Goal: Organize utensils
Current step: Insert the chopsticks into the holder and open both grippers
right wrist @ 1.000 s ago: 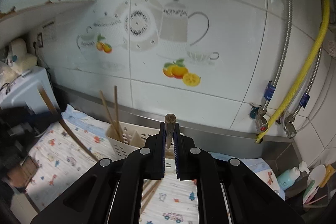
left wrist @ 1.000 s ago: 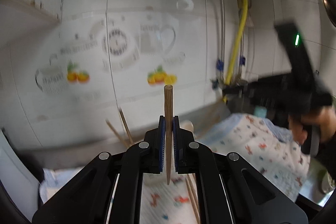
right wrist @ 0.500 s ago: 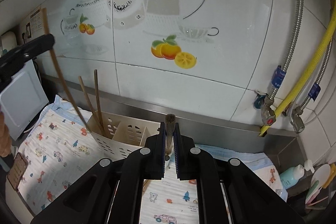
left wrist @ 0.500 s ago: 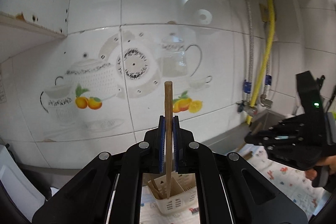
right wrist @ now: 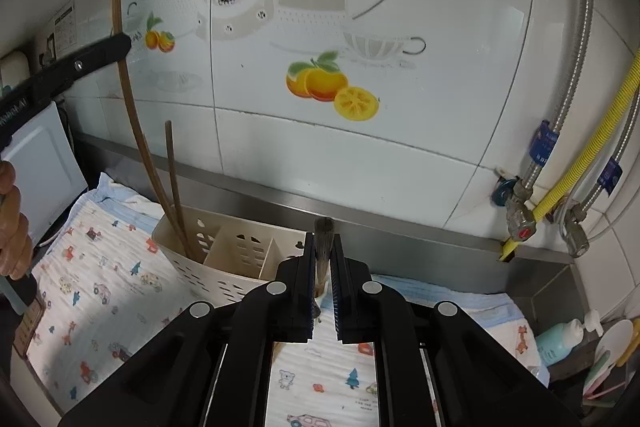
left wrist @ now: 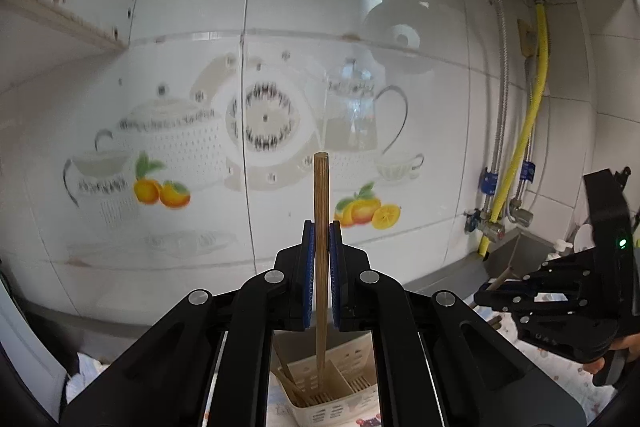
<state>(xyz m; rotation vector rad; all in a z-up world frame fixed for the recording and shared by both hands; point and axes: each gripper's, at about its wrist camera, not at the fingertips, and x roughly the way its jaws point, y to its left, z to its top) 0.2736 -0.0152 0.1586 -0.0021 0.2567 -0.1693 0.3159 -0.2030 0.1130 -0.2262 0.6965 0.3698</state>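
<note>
Since half a second ago, both grippers are sitting lower and closer to the cream utensil holder (right wrist: 224, 255), and the left gripper's chopstick tip is now reaching down into it rather than hanging above.

That chopstick (left wrist: 321, 227) is a light brown, round wooden stick with visible grain, standing upright. The left gripper (left wrist: 321, 267) is clenching it between its blue-padded fingers (left wrist: 308, 267), with the top end rising well above them and the lower end dipping into a compartment of the slotted, divided holder; the right wrist view places it in the leftmost compartment, beside another chopstick (right wrist: 174, 187) leaning there. Exactly whether the tip is touching the bottom cannot be told.

Over on the other side, the right gripper (right wrist: 323, 267) is grasping a second, darker chopstick (right wrist: 323, 247), seen almost end-on, so only its stubby top is poking above the pads. Its jaws are standing narrowly apart, closed onto the stick. This gripper is hovering just in front of the holder's right end, above a white cloth (right wrist: 100, 287) printed with small cars and animals, which the holder is resting on against the tiled wall (right wrist: 360, 147).
</note>
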